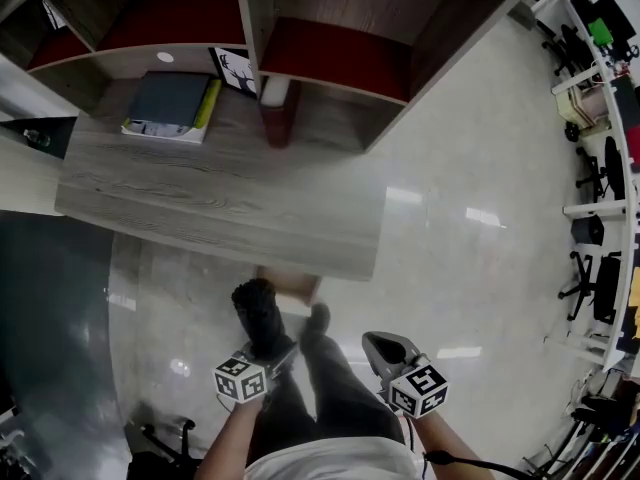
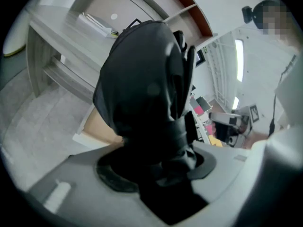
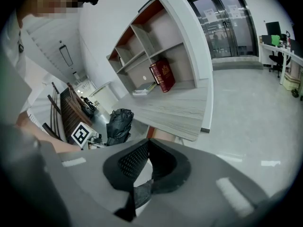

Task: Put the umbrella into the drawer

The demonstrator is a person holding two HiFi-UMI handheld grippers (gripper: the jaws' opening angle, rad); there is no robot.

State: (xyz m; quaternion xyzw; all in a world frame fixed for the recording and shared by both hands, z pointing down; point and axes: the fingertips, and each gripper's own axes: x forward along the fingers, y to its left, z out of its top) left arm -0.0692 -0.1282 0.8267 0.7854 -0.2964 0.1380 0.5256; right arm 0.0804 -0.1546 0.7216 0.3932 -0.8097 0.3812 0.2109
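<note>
A black folded umbrella [image 1: 258, 313] stands up out of my left gripper [image 1: 268, 353], whose jaws are shut on its lower end. In the left gripper view the umbrella [image 2: 142, 79] fills the middle and hides most of what lies ahead of my left gripper [image 2: 156, 162]. Under the desk's front edge an open drawer [image 1: 290, 283] shows its tan inside; it appears again in the left gripper view as the drawer [image 2: 97, 126], just beyond the umbrella. My right gripper [image 1: 378, 343] hangs to the right of the person's legs; seen along its own jaws, the right gripper [image 3: 147, 143] is shut and holds nothing. The umbrella [image 3: 118, 124] is to its left.
A grey wood desk [image 1: 220, 203] stands below red-backed shelves [image 1: 330, 48]. On it lie a stack of books [image 1: 170, 103] and a small picture frame [image 1: 235, 68]. A red book [image 3: 162, 74] stands on a shelf. Office chairs [image 1: 590, 278] line the right wall, with glossy floor [image 1: 480, 218] between.
</note>
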